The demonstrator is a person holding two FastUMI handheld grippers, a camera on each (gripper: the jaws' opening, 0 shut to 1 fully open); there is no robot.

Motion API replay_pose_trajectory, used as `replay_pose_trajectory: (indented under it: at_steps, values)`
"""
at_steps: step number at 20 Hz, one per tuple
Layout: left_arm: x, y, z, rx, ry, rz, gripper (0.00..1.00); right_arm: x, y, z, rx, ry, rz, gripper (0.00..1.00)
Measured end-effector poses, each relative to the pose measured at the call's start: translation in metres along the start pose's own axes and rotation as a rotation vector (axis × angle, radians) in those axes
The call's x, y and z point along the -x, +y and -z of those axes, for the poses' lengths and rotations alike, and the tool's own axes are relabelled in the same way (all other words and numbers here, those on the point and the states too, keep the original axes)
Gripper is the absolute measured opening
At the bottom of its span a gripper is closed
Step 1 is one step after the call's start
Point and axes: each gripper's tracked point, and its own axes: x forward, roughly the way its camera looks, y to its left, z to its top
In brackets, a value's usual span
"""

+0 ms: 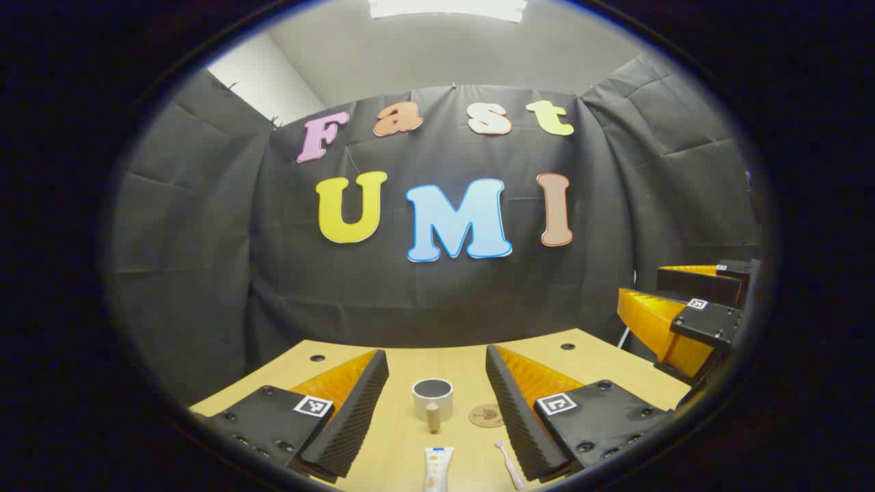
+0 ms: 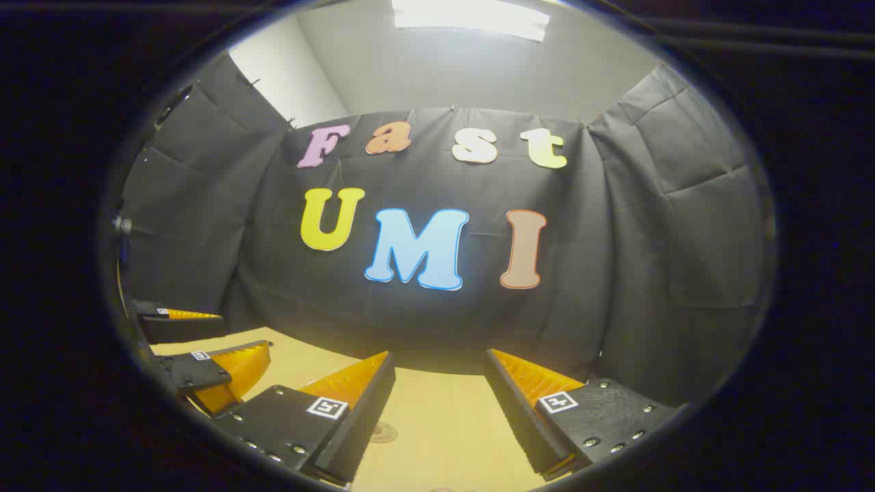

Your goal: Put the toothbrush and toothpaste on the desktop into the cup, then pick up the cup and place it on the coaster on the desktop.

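In the left gripper view, the left gripper (image 1: pixel 437 403) hangs above the near part of the pale wooden desktop (image 1: pixel 601 362), its two fingers spread wide with nothing between them. Framed in that gap stands the white cylindrical cup with a dark inside (image 1: pixel 433 398), upright toward the middle of the desk, a small wooden handle on its near side. Just right of the cup lies the round brown cork coaster (image 1: pixel 486 415), apart from it. Nearer, at the lower edge, lie the white toothpaste tube (image 1: pixel 437 469) and, to its right, the pale pink toothbrush (image 1: pixel 510 465), partly hidden by the right-hand finger. The right gripper (image 1: pixel 690 307) shows far right, beyond the desk's right edge.

In the right gripper view, the right gripper (image 2: pixel 437 410) also stands open and empty above bare desk, the left gripper (image 2: pixel 205 355) at its left. The desk's far edge meets the black cloth wall (image 1: pixel 205 273).
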Motion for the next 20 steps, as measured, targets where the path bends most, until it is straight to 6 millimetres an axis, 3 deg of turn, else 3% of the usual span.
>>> replay_pose_trajectory:
  at_steps: [4, 7, 8, 9, 12, 15, 16, 17, 18, 20]
  values:
    - [-0.03, 0.003, -0.004, -0.002, -0.004, 0.022, 0.92, -0.013, 0.0, 0.007, 0.034, 0.053, 0.022, 0.86]
    - [-0.049, 0.013, 0.002, -0.006, 0.008, 0.032, 0.9, -0.018, 0.013, 0.014, -0.022, 0.095, 0.014, 0.86]
    - [-0.052, 0.016, 0.004, -0.005, 0.013, 0.032, 0.89, -0.02, 0.016, 0.016, -0.035, 0.102, 0.014, 0.82]
    - [-0.056, 0.018, 0.008, 0.002, 0.019, 0.034, 0.89, -0.023, 0.018, 0.018, -0.042, 0.116, 0.016, 0.86]
    - [-0.065, 0.021, 0.018, 0.013, 0.045, 0.048, 0.93, -0.025, 0.023, 0.027, -0.054, 0.147, 0.023, 0.86]
    - [-0.071, 0.025, 0.022, -0.001, 0.064, 0.054, 0.89, -0.026, 0.027, 0.033, -0.061, 0.174, 0.027, 0.86]
    - [-0.073, 0.023, 0.026, -0.003, 0.072, 0.062, 0.93, -0.028, 0.03, 0.036, -0.066, 0.184, 0.024, 0.86]
    - [-0.073, 0.025, 0.03, 0.0, 0.079, 0.061, 0.89, -0.029, 0.033, 0.04, -0.068, 0.2, 0.02, 0.86]
    - [-0.074, 0.027, 0.034, 0.002, 0.094, 0.057, 0.93, -0.029, 0.034, 0.046, -0.069, 0.218, 0.018, 0.86]
    - [-0.077, 0.027, 0.051, 0.002, 0.142, 0.064, 0.89, -0.031, 0.038, 0.058, -0.078, 0.264, 0.019, 0.86]
